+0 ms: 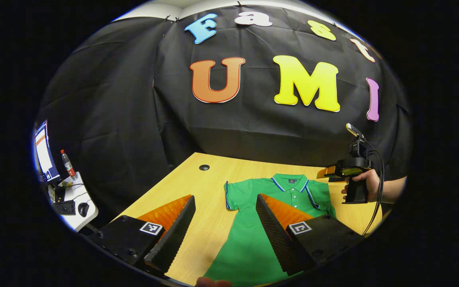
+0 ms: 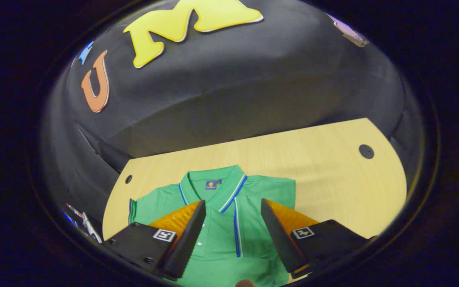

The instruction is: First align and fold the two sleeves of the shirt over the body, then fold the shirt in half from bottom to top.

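Observation:
A green polo shirt (image 1: pixel 249 239) with a blue-and-white trimmed collar lies flat on the wooden table (image 1: pixel 213 175), collar at the far end. My left gripper (image 1: pixel 225 197) hovers open near its left side, one finger over the cloth, the other over bare wood. The left sleeve (image 1: pixel 231 195) lies spread out. The other sleeve seems folded over the chest, its trimmed cuff (image 2: pixel 236 227) running down beside the placket. My right gripper (image 2: pixel 232 202) is open above the shirt (image 2: pixel 213 239), just below the collar; from the left gripper view it is at the right gripper (image 1: pixel 325 172), held by a hand.
The table (image 2: pixel 333 179) has round cable holes (image 1: pixel 204 167) (image 2: pixel 366 151) near its far corners. A white side desk (image 1: pixel 78 207) at the left carries a bottle (image 1: pixel 68 163), a keyboard, a mouse and a screen. The black cloth wall stands behind the table.

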A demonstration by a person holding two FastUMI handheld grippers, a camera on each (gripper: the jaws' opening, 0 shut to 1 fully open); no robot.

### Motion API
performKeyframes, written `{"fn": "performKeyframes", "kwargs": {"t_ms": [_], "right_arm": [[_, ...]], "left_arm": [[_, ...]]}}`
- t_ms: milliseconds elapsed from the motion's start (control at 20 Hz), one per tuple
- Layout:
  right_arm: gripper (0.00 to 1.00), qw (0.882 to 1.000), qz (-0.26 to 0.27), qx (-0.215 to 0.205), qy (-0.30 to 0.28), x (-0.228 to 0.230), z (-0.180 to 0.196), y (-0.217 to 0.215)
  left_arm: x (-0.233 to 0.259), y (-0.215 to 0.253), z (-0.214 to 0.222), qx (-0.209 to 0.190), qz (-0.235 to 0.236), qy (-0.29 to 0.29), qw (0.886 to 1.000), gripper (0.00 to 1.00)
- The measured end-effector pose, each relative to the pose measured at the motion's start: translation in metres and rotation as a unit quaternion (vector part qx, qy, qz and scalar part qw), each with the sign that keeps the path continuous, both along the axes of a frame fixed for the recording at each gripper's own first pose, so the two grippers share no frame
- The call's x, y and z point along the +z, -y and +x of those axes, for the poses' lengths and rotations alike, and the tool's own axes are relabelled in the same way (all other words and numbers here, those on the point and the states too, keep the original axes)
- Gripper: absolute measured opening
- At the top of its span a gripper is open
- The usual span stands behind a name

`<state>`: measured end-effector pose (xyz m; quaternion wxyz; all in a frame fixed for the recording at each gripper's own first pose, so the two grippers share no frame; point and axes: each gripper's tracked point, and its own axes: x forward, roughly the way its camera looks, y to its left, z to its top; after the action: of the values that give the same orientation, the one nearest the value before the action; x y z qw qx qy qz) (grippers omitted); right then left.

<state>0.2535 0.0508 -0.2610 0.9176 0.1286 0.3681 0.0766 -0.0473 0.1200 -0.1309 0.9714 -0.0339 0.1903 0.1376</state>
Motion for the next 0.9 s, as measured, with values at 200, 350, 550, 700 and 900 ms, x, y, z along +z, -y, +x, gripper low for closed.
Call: {"fn": "performKeyframes", "kwargs": {"t_ms": [200,350,550,700,900], "right_arm": [[1.00,0.998,-0.038,-0.010,0.055,0.047,-0.028,0.021],[0.96,0.994,-0.056,0.000,0.095,0.088,-0.070,0.027],[0.96,0.989,-0.066,0.023,0.128,0.128,-0.136,0.032],[0.96,0.986,-0.076,0.024,0.147,0.150,-0.176,0.042],[0.91,0.983,-0.090,0.021,0.160,0.170,-0.220,0.053]], "left_arm": [[-0.002,-0.002,0.012,-0.020,-0.018,0.005,1.000,0.99],[-0.010,-0.007,0.025,-0.039,-0.039,0.002,0.998,0.99],[-0.022,-0.010,0.047,-0.074,-0.088,-0.024,0.993,0.99],[-0.033,-0.017,0.070,-0.092,-0.112,-0.042,0.989,0.99],[-0.071,-0.018,0.098,-0.127,-0.159,-0.106,0.973,0.99]]}}
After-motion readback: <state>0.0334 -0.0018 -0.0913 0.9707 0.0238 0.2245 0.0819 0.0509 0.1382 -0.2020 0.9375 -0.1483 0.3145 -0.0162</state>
